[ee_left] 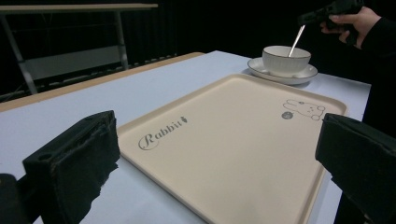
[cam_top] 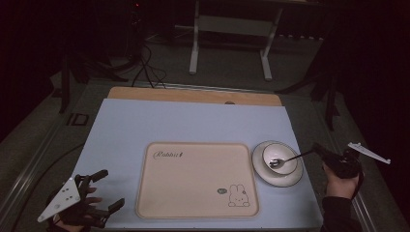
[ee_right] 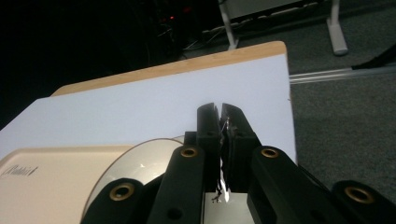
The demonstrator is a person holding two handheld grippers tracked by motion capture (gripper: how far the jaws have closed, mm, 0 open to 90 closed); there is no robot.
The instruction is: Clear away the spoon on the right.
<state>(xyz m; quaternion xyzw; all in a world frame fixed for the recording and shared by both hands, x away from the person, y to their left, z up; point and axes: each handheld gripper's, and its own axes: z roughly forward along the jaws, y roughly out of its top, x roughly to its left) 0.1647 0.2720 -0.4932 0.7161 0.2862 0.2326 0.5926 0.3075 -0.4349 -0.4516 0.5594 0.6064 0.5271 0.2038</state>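
From the high view we see the right gripper (cam_top: pixel 316 148) at the right edge of the desk (cam_top: pixel 193 123), its fingers closed on the handle of a spoon (cam_top: pixel 285 159) whose head rests inside a white bowl (cam_top: pixel 279 159); the bowl sits on a saucer (cam_top: pixel 290 180) just right of a beige tray (cam_top: pixel 197 180) printed with a rabbit. The left gripper (cam_top: pixel 104 189) rests at the desk's near left corner, fingers spread wide and holding nothing, close to the tray's left edge. In the left gripper view we look between its wide-apart fingers (ee_left: pixel 74 163) across the tray (ee_left: pixel 233 144) to the bowl (ee_left: pixel 286 59) on its saucer (ee_left: pixel 261 69), the spoon (ee_left: pixel 296 41) slanting up to the other hand (ee_left: pixel 350 21). In the right gripper view we see its fingers (ee_right: pixel 208 128) pressed nearly together on a thin sliver of metal handle, with the saucer's rim (ee_right: pixel 135 163) and tray corner (ee_right: pixel 51 172) below left.
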